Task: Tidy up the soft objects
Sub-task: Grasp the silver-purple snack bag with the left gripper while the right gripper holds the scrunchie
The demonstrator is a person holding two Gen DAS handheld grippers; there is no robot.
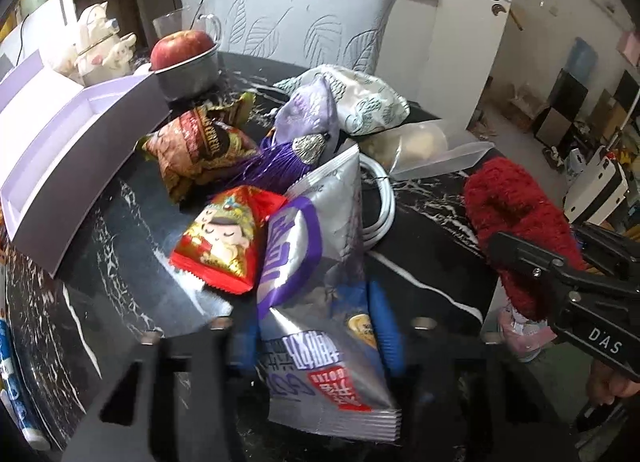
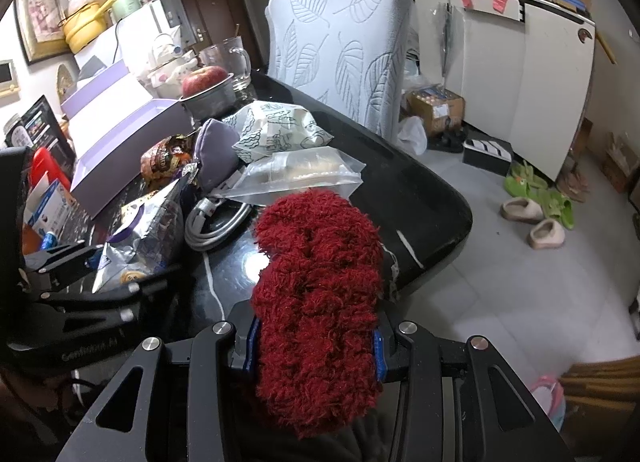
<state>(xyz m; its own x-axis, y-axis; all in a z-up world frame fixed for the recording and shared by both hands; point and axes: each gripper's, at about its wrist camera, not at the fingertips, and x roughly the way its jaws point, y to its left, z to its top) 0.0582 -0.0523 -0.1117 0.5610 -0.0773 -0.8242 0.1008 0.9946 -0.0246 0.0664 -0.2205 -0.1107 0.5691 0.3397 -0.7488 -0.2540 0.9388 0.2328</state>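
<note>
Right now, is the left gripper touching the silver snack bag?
Touching. In the left wrist view the blue fingers of the left gripper press on both sides of the silver snack bag, which crumples between them.

A red apple lies in a grey metal bowl at the far side of the black marble desk. Behind the bowl stands a glass mug, and beside it a white ceramic figurine. A chair with a pale leaf-pattern cover stands behind the desk. On the tiled floor lie green slippers and beige slippers, near a white cabinet.
</note>
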